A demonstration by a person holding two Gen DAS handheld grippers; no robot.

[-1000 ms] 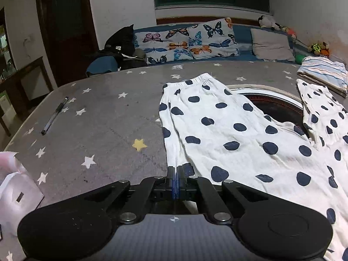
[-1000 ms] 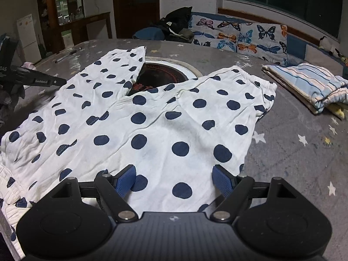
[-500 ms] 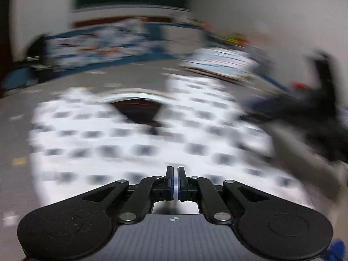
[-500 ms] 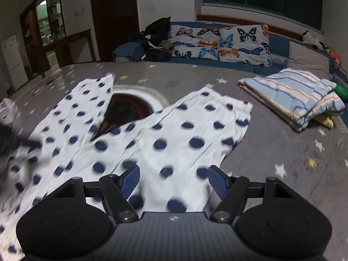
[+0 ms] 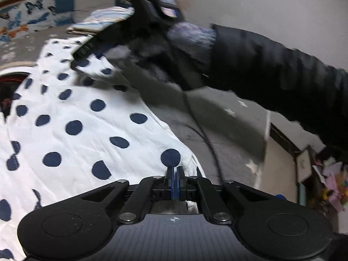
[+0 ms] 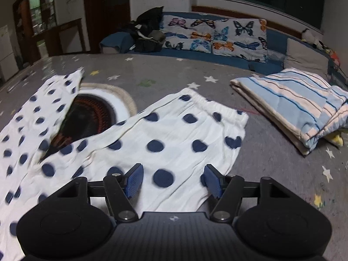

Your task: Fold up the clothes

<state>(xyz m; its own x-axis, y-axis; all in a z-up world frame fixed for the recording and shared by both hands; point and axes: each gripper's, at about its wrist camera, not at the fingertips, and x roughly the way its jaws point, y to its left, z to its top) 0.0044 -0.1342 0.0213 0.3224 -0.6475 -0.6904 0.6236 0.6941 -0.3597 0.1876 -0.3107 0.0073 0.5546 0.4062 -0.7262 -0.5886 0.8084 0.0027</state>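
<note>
White trousers with dark blue dots [image 6: 165,143] lie spread flat on the grey star-print table, their two legs splayed apart. They also show in the left wrist view [image 5: 71,134]. My left gripper [image 5: 174,171] is shut, its tips at the trousers' near right edge; whether cloth is pinched between them is hidden. My right gripper [image 6: 173,179] is open and empty, low over the right leg near its elastic cuff [image 6: 213,104]. In the left wrist view the right gripper and the person's dark sleeve [image 5: 271,69] reach across above the cloth.
A round recessed burner [image 6: 91,113] sits in the table between the trouser legs. A folded blue striped blanket [image 6: 293,104] lies at the right. A butterfly-print sofa [image 6: 215,37] with dark bags stands behind. The table's edge [image 5: 266,130] and a cable run at the right.
My left gripper has swung quickly from the left leg's side to the right edge of the trousers, staying shut. My right gripper has moved forward along the right leg, still open.
</note>
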